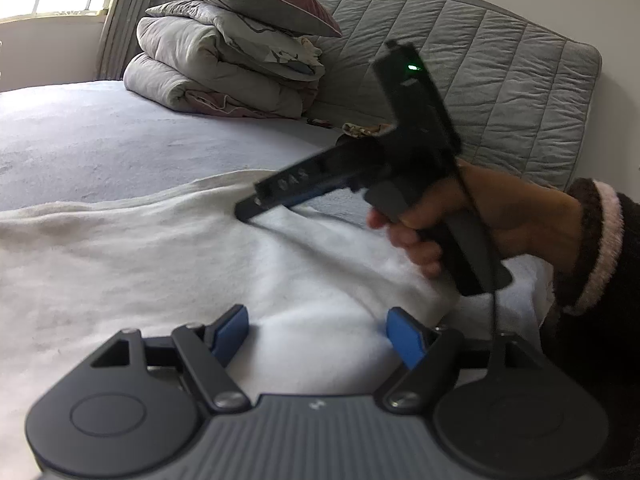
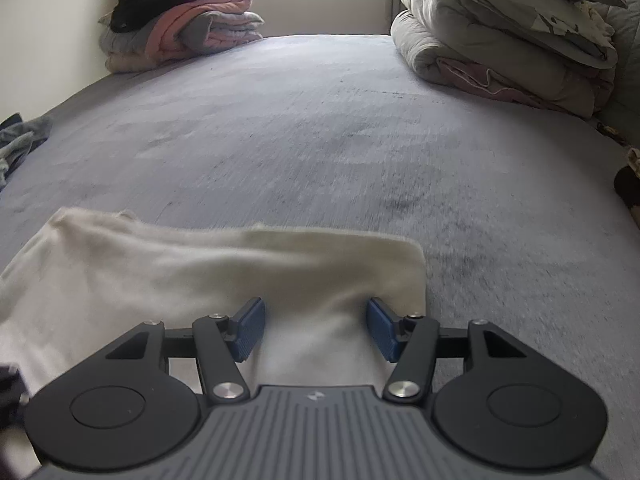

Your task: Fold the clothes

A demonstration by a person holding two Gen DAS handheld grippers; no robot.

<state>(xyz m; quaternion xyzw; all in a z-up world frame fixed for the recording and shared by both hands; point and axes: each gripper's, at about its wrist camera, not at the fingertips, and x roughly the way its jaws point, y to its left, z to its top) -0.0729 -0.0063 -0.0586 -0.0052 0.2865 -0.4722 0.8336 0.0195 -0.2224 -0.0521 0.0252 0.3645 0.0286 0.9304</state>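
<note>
Left gripper [image 1: 318, 334] w/ blue pads hangs over the soft white cloth garment [image 1: 160, 260], jaws apart, nothing pinched; the garment lies flat on the grey bed sheet [image 1: 120, 136] near the front edge; right gripper [image 2: 316, 330] sits over the garment's right end, jaws apart, cloth under them, not squeezed; a hand [image 1: 492, 216] in a dark sleeve holds it; folded grey quilts [image 2: 500, 40] & a pile of pink & dark clothes [image 2: 180, 24] sit at the back
</note>
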